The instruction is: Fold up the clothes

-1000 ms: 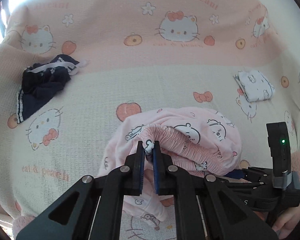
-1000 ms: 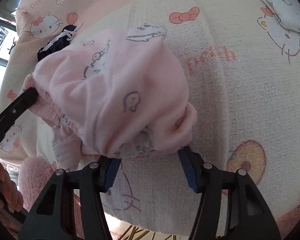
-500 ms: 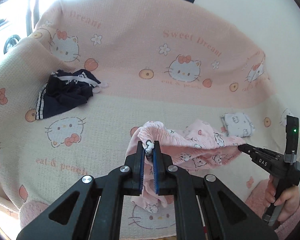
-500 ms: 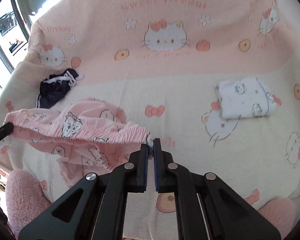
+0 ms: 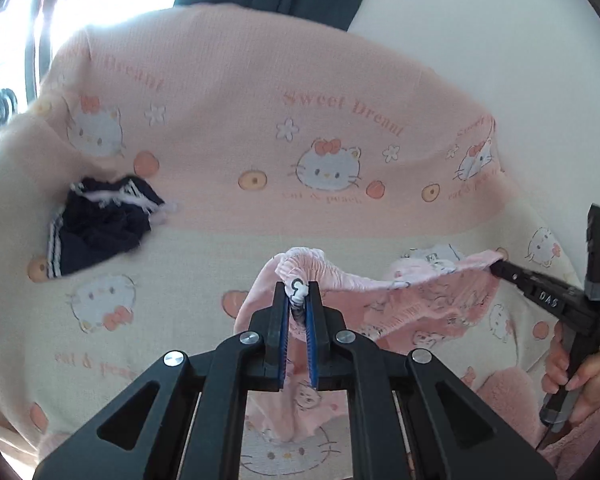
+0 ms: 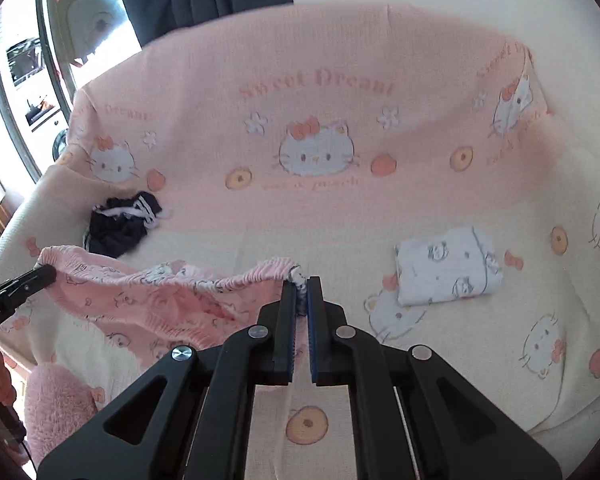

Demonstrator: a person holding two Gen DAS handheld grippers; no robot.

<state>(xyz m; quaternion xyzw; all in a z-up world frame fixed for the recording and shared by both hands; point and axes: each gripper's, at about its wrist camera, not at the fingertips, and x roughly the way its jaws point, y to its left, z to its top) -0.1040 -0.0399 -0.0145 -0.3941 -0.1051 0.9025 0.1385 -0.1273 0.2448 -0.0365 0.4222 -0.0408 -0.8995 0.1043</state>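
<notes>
1. Blanket point(image 6: 380, 208): covers the sofa seat and back and serves as the work surface. Risk: if the shorts are lowered unevenly they will land creased on it, and the fold will come out skewed.
2. Shorts point(image 6: 148, 300): pink, printed, hanging above the blanket's front part, waistband stretched between both grippers, legs sagging below. Risk: each grip is on a small bunch of elastic only; more sideways tension could pull a corner free and drop the garment in a heap.
3. Navy garment point(image 5: 100, 228): crumpled on the blanket, behind and left of the shorts, well apart. Low risk of snagging.
4. White garment point(image 6: 448, 268): folded on the blanket, right of the shorts. Risk: the hanging legs could brush and disturb it if the shorts swing rightward.
5. Left gripper point(image 5: 299, 300): jaws nearly together, clamped on the left waistband corner; fabric bulges above the pads.
6. Right gripper point(image 6: 301, 292): jaws pinched tight on the right waistband corner; only a thin tuft shows between the pads, so I judge this the weaker hold.
</notes>
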